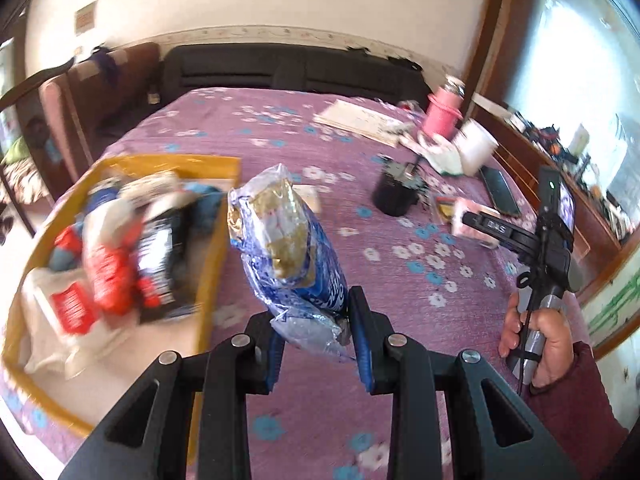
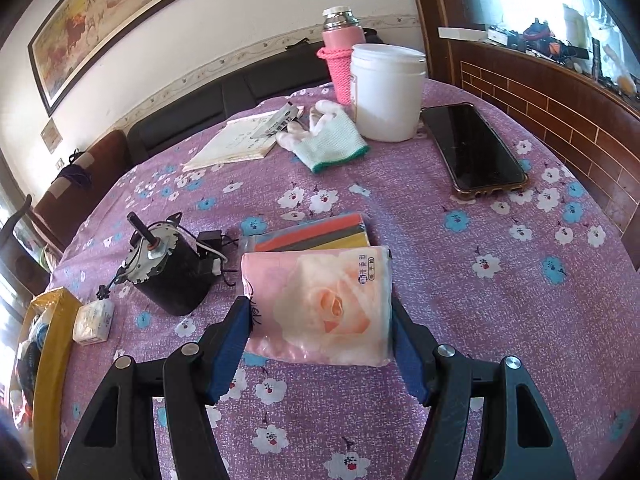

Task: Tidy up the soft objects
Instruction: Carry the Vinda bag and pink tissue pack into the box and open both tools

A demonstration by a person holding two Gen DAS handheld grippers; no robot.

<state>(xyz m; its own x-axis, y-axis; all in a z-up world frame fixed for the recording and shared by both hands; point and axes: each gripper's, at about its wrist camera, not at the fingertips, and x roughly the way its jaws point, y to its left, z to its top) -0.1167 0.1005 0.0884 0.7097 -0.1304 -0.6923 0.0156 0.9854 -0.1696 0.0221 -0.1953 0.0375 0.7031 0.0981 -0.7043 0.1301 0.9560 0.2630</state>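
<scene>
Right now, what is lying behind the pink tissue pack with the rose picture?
Directly behind the pink tissue pack lies a clear packet of coloured cloths, showing orange, dark and yellow stripes. Its near part is hidden by the tissue pack, so its full size is unclear.

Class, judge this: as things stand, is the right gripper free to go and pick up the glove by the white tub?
Probably not yet. The right gripper is already shut on the pink tissue pack; otherwise the tablecloth up to the glove looks unobstructed.

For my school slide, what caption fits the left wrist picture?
Left gripper lifts a blue snack bag beside the yellow box.
</scene>
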